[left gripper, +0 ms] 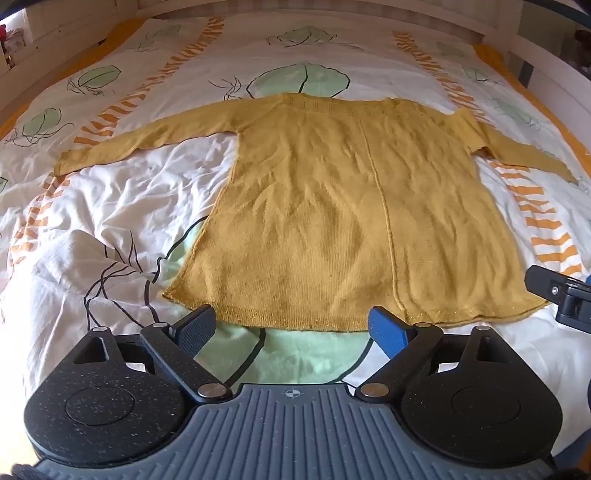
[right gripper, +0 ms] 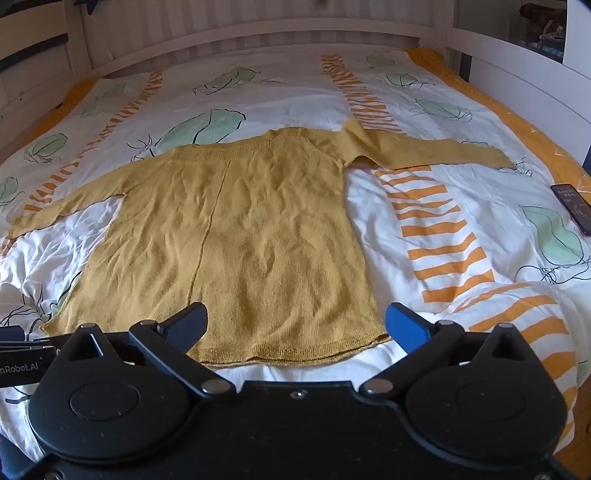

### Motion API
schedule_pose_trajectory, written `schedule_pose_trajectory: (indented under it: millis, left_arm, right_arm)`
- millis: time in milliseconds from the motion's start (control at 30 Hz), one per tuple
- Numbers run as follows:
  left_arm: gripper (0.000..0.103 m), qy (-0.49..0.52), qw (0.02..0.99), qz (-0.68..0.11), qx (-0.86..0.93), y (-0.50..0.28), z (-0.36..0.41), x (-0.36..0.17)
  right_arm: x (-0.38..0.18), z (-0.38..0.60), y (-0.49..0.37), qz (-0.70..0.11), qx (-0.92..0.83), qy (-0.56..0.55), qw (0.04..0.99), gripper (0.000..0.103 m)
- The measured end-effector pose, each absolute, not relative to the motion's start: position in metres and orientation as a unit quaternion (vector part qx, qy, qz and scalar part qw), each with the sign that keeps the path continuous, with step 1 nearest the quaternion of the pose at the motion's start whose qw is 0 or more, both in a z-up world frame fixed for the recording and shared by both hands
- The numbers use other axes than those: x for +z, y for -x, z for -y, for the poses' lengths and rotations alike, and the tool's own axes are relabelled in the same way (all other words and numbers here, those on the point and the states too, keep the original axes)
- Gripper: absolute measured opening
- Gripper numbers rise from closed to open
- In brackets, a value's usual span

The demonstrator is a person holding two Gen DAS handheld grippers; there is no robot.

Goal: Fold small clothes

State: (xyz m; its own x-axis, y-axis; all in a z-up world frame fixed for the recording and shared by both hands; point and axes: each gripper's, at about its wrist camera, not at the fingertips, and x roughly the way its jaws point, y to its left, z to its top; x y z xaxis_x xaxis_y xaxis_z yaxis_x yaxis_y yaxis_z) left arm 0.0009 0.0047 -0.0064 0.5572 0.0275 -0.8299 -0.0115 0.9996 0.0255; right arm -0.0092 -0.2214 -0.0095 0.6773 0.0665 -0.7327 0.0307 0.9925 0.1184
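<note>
Two grippers hang side by side at the near hem of a mustard sweater (left gripper: pixel 332 206) that lies flat on a patterned duvet (left gripper: pixel 122 206), neck toward the headboard (right gripper: pixel 258 33).

On the left, one sleeve stretches out toward the duvet's orange border, with rumpled white cover in the open stretch between its cuff and the flared hem corner. A raised fold of bedding sits just left of that corner. The left gripper (left gripper: pixel 295 325) hovers at the hem's left half, jaws spread wide and holding nothing; its dark finger overlaps the hem edge in the left wrist view, its blue finger sits near the centre seam.

Further right, the right gripper (right gripper: pixel 295 325) is also spread wide and empty, its dark finger over the hem, its blue finger just past the right hem corner. Whether either touches the knit cannot be told.

Right of the body lies open duvet with orange stripes, bunched up near the corner. The right sleeve bends at the shoulder and runs outward. A phone (right gripper: pixel 572 208) rests well apart, near the bed's right edge.
</note>
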Motion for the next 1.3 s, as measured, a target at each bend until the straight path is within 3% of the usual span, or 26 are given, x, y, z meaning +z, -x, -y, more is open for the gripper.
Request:
schedule_pose_trajectory:
  millis: [1300]
  left_arm:
    - [0.09,-0.006,0.872,-0.49,0.016,-0.008,-0.009,-0.02]
  right_arm:
    - [-0.017,0.209,0.002,-0.424,0.017,-0.062,0.903,0.102]
